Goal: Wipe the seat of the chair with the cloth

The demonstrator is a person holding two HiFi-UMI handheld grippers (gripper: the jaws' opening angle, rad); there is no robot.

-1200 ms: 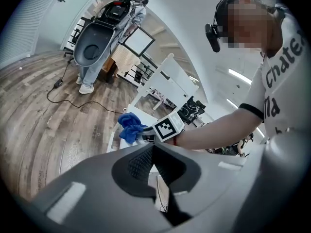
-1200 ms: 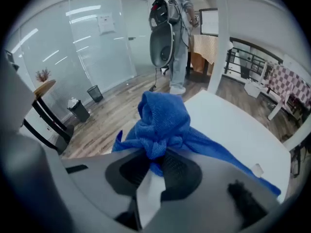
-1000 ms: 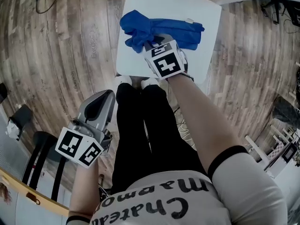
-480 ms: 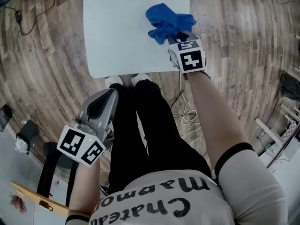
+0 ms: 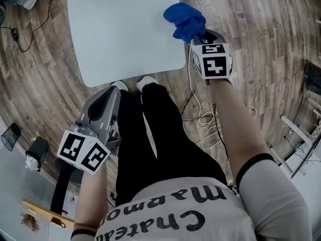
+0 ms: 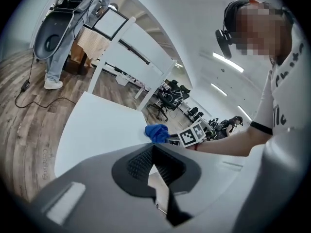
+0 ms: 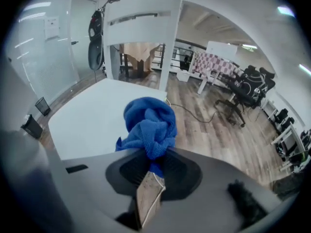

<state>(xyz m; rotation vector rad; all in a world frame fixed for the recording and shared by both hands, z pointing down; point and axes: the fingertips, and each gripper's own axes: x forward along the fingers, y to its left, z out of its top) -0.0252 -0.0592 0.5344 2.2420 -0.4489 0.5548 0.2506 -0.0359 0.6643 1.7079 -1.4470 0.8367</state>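
right tool [image 7: 154, 165]: i read it as pinching the blue cloth [image 7: 148, 123], with the jaws clamped on the cloth's lower end.
cloth: bunched into a ball, sticking out past the jaw tips. in head view it sits at the right edge of the white chair seat [image 5: 120, 34], towards the far right corner. part of it hangs out over the wooden floor [image 5: 266, 39]. i cannot tell whether it touches the seat.
left tool [image 6: 153, 168]: jaws pressed together, nothing between them. i see it low at the near left, just beside the black trousers [image 5: 155, 134] and well apart from the cloth.
seat: plain white with rounded corners, its near edge just beyond two white shoes [image 5: 131, 84].
chair back [image 7: 141, 13]: white slats, upright at the far side of the seat.
floor: a thin white cable [image 5: 203, 119] loops on it, right of the legs.
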